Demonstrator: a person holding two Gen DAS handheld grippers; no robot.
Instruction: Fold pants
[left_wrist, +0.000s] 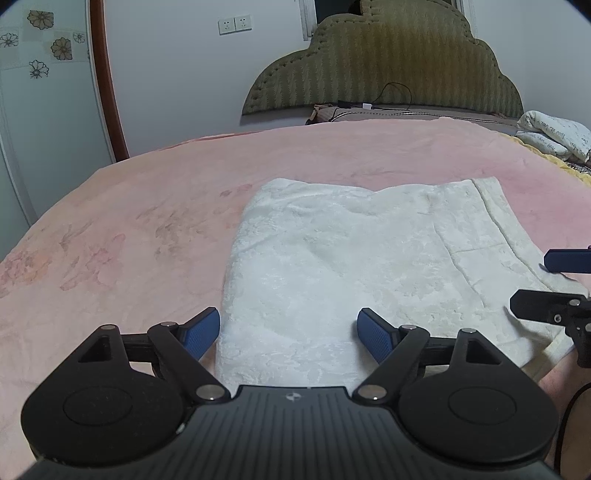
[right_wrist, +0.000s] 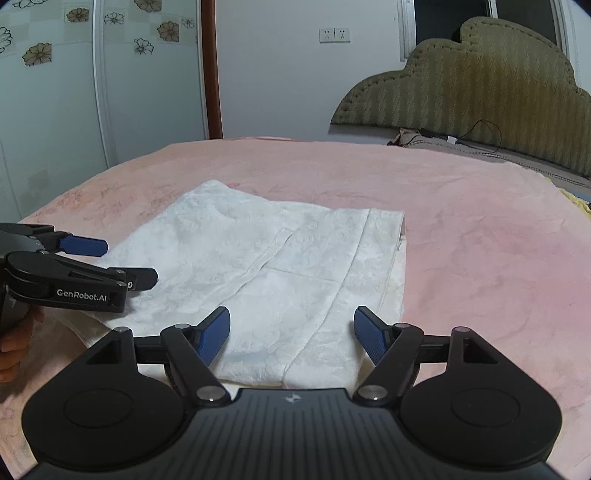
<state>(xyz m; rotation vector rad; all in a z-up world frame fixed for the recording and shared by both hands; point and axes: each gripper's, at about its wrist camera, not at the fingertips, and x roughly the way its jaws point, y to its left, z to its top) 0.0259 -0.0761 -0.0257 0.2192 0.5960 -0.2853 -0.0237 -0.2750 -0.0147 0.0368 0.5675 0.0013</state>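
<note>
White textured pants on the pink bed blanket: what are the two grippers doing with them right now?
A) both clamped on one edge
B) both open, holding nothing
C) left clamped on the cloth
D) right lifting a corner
B: the left gripper and right gripper both show spread blue pads, with the white textured pants lying flat between them.

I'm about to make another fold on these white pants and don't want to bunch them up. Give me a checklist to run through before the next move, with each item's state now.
1. Left gripper open and holding nothing: ok.
2. Right gripper open and holding nothing: ok.
3. White pants lie flat on the pink blanket, already folded into a rough rectangle: ok.
4. Both grippers sit at the near edge of the pants, one toward each side: ok.
5. Blanket around the pants free of other items: ok; the patterned cloth lies far off by the headboard.
6. Layers underneath lined up evenly: cannot tell, only the top shows.
</note>
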